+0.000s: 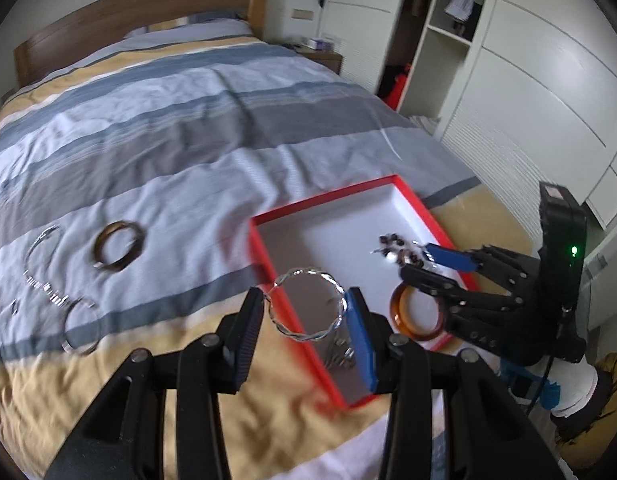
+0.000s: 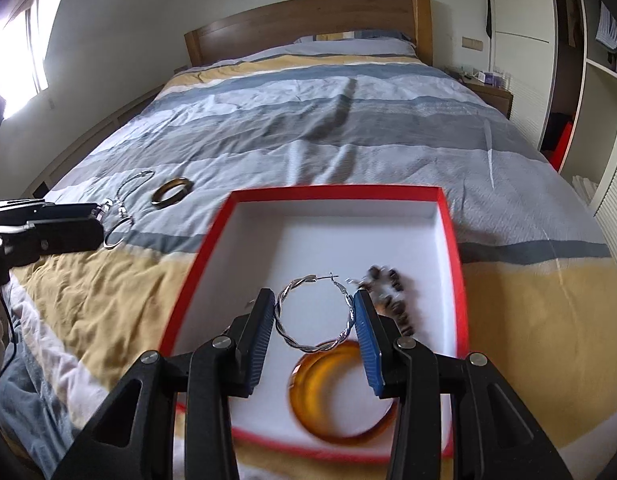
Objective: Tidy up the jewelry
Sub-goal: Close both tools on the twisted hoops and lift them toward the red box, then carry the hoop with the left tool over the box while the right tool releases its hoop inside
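Left gripper (image 1: 304,297) clenched on twisted silver hoop (image 1: 304,338), lower centre, over red box (image 1: 328,199) rim. Your right gripper (image 2: 314,297) grips second hoop (image 2: 308,346), clasp pointing up-frame.

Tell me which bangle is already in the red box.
The translucent amber bangle lies inside the red box. The darker brown bangle is still out on the striped bedspread.

A home bedroom: striped-duvet bed (image 2: 308,120), wooden headboard (image 2: 308,20), white wardrobe (image 1: 528,80).
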`<action>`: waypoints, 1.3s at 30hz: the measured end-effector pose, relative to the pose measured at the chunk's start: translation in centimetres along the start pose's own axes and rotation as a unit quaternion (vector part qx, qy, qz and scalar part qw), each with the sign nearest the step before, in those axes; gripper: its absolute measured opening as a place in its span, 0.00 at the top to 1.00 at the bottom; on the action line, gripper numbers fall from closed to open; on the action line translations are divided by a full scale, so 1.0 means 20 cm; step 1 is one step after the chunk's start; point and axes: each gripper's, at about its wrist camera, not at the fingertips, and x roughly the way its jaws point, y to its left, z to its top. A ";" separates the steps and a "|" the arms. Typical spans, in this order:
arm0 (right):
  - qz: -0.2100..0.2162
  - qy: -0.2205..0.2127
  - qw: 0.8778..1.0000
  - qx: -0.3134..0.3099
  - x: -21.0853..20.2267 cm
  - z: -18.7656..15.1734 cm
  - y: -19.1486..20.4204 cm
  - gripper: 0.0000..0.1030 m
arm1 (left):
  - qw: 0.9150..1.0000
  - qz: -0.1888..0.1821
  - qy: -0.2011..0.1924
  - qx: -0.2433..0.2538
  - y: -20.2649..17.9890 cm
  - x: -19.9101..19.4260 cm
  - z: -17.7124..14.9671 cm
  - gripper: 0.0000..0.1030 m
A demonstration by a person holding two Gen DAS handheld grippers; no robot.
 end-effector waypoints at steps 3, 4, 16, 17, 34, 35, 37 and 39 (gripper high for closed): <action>0.000 0.006 1.000 0.000 0.06 0.04 -0.05 0.61 | 1.000 -0.004 0.013 0.008 -0.05 0.11 0.05 0.62; 0.000 0.009 1.000 0.000 0.09 0.06 -0.07 0.61 | 1.000 -0.004 0.017 0.012 -0.06 0.15 0.06 0.62; -0.002 0.055 0.998 -0.026 0.32 0.17 -0.16 0.61 | 0.998 0.002 0.060 0.028 -0.10 0.51 0.07 0.62; 0.000 0.060 0.998 -0.030 0.34 0.17 -0.16 0.61 | 0.998 0.004 0.063 0.030 -0.10 0.53 0.07 0.62; -0.030 0.097 0.992 -0.071 0.43 0.16 -0.12 0.58 | 0.994 0.047 0.069 0.064 -0.10 0.64 0.05 0.60; -0.030 0.097 0.992 -0.072 0.43 0.16 -0.12 0.58 | 0.994 0.051 0.069 0.068 -0.11 0.65 0.05 0.60; -0.028 0.097 0.992 -0.072 0.42 0.16 -0.12 0.57 | 0.993 0.055 0.069 0.073 -0.11 0.65 0.05 0.60; -0.027 0.096 0.992 -0.072 0.41 0.16 -0.11 0.57 | 0.993 0.057 0.071 0.076 -0.11 0.65 0.05 0.60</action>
